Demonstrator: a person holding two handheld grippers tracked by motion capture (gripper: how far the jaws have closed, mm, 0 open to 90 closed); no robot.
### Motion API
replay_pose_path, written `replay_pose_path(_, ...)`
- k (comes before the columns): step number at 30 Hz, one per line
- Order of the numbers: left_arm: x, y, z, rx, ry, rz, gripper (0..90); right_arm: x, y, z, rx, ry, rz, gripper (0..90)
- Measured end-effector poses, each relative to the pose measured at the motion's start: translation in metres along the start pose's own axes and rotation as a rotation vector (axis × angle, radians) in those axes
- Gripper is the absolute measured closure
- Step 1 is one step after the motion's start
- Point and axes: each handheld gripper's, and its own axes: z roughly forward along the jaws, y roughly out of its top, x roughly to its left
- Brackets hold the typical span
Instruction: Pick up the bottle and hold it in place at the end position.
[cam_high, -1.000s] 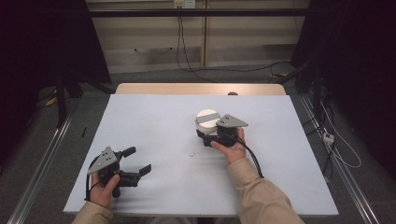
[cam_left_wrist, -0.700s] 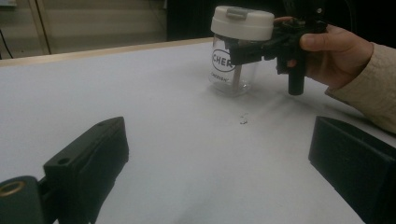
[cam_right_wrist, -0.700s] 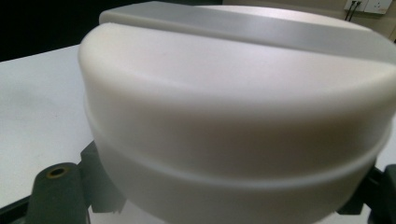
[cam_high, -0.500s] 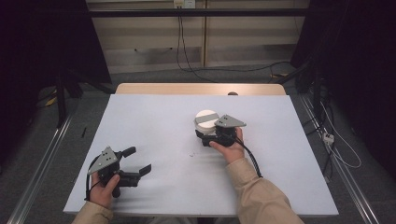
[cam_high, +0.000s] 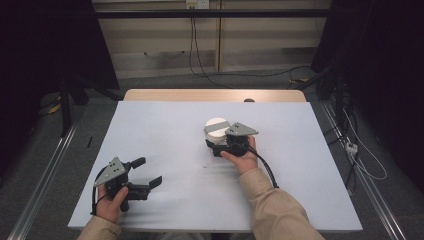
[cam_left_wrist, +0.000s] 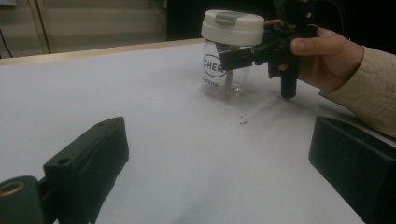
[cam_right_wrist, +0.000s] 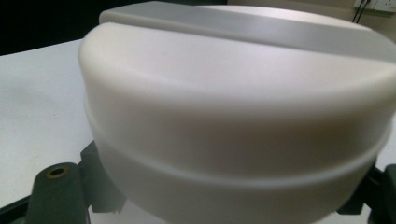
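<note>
White bench (cam_high: 165, 125) carries a clear jar (cam_left_wrist: 223, 70) with a cream lid (cam_high: 217, 125) near its middle. Right gripper (cam_high: 216, 145) is clamped around the jar; left gripper (cam_high: 148, 172) rests spread near the front left corner.

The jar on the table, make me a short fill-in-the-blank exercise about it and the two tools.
1. The jar has a clear body and a ____ lid.
2. The right tool is closed on the ____.
3. The left tool has its jaws ____.

Missing words: white; jar; open
</note>
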Motion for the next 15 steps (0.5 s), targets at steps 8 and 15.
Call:
replay_pose_path(8, -0.0009, 0.0011, 0.0023, -0.006, -0.005, -0.006, 4.4, -0.0012, -0.0021, -0.0009, -0.007, 0.008, -0.002, 17.9)
replay_pose_path(15, -0.0014, 0.0043, 0.0079, -0.011, -0.011, -0.01, 4.5, -0.0025, -0.0037, -0.0014, -0.013, 0.019, -0.004, 18.0)
